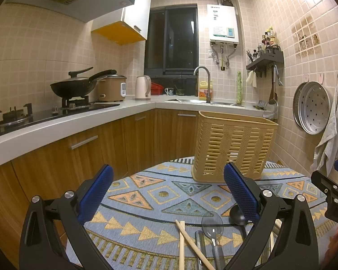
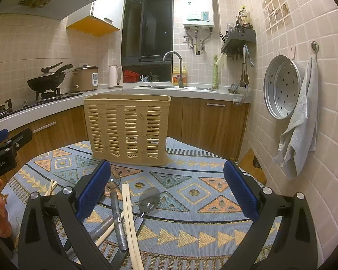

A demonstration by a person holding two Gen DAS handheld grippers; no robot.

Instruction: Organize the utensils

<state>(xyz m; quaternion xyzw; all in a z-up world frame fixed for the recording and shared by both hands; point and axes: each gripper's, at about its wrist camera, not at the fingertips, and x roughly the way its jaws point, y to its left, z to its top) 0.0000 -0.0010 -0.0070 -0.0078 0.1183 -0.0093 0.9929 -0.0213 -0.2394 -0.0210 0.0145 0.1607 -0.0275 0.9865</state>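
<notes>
Both grippers hover low over a round table covered with a blue patterned cloth (image 2: 191,202), in a tiled kitchen.

Left gripper (image 1: 167,193): jaws spread wide, nothing between the blue pads. Right gripper (image 2: 166,190): likewise spread wide and empty. The right gripper's body shows at the right edge of the left wrist view; the left gripper's body shows at the left edge of the right wrist view, with part of a hand (image 2: 1,211) below it.

Utensil holder: a tan slotted basket (image 2: 127,127) stands upright on the far side of the table, apart from the loose utensils. Through the slots it cannot be told whether anything is inside.

Utensils lie loose on the cloth at the near edge, under and between the grippers:
- clear plastic spoon (image 2: 149,199), bowl pointing away, just right of the chopsticks
- pair of pale wooden chopsticks (image 2: 129,222) lying near-to-far, crossing other handles
- metal spoon (image 2: 116,207), grey handle, left of the chopsticks, its bowl partly behind the right gripper's left pad
- black spoon (image 1: 236,216), partly hidden by the left gripper's right pad
- more chopstick tips (image 2: 51,185) further left

Background: counter with wok (image 2: 46,81), rice cooker (image 2: 85,78), kettle (image 2: 115,76), sink tap (image 2: 176,67); steamer tray (image 2: 281,87) and towel (image 2: 299,123) hang on the right wall.
</notes>
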